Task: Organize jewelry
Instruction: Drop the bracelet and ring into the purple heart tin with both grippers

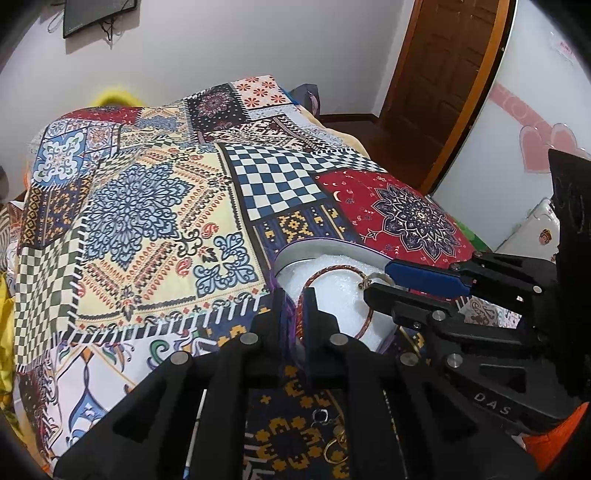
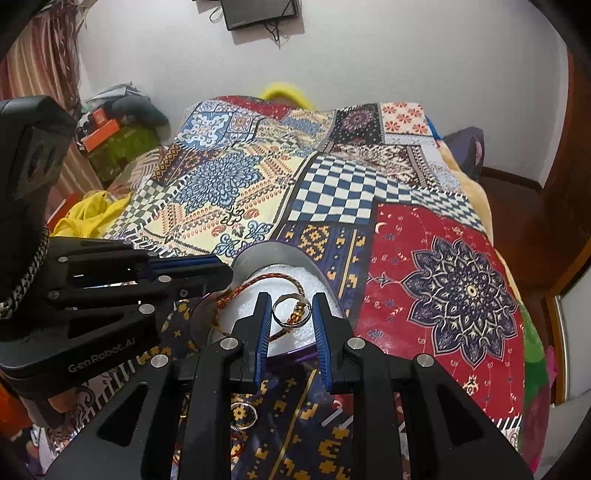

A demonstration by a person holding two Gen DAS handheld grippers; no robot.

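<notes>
Two grippers work over a bed covered by a patchwork bedspread [image 2: 332, 192] of checkered, floral and red mandala panels. Beyond it stands a white wall with a dark wall-mounted screen [image 2: 258, 13].

Directly ahead of both grippers lies a round tin [image 2: 266, 258] lined with white foam. The left gripper [image 1: 293, 310] is nearly closed on the tin's near rim, where a red braided bracelet [image 1: 332, 271] also runs between its fingers — whether the cord itself is clamped cannot be told. The right gripper [image 2: 290, 314] is held open, its blue-padded fingers either side of a silver ring [image 2: 286, 314] resting on the foam, touching neither.

Left wrist view only: a brown wooden door [image 1: 439, 85] and a white panel with pink hearts [image 1: 546, 147]. Right wrist view only: striped curtains [image 2: 40, 55], yellow cloth [image 2: 88, 214] and a second ring [image 2: 243, 415] on the bedspread just below the right gripper.
</notes>
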